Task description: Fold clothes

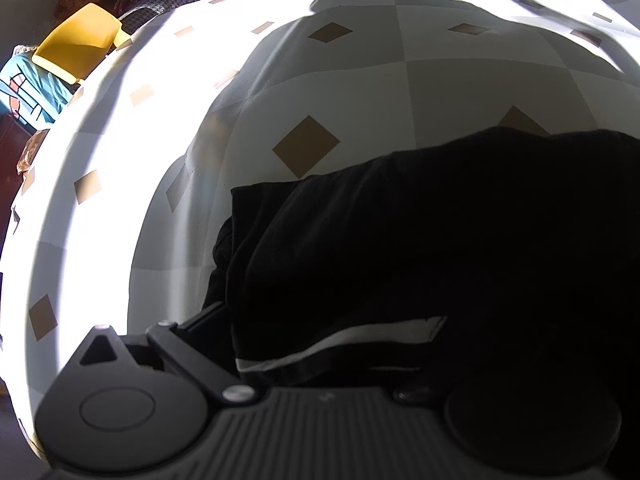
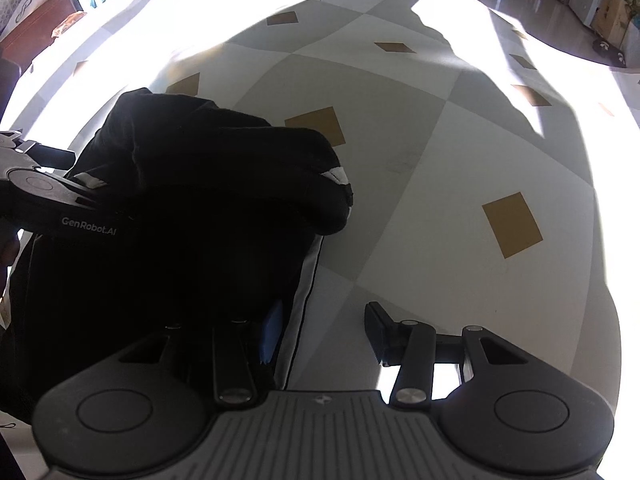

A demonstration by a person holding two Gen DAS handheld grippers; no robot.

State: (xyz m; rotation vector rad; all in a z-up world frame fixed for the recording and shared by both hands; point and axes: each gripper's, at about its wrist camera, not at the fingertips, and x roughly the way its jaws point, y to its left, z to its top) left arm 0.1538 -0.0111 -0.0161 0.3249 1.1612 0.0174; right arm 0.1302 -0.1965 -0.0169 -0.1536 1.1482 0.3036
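A black garment with white trim point(image 1: 420, 248) lies bunched on a table under a white cloth with tan diamonds point(image 1: 304, 148). In the left wrist view the garment drapes over my left gripper; its fingers are hidden under the cloth. In the right wrist view the garment point(image 2: 208, 184) fills the left side, with a white-edged hem running toward me. My right gripper point(image 2: 324, 332) is open, its left finger point(image 2: 272, 332) with a blue pad against the garment's edge and its right finger point(image 2: 378, 330) over bare tablecloth. The left gripper's body point(image 2: 48, 196) shows at the far left.
A yellow chair point(image 1: 80, 40) and piled fabrics stand beyond the table's far left edge. Strong sunlight and a person's shadow fall across the tablecloth point(image 2: 460, 140). Room floor and furniture point(image 2: 600, 8) show past the far right edge.
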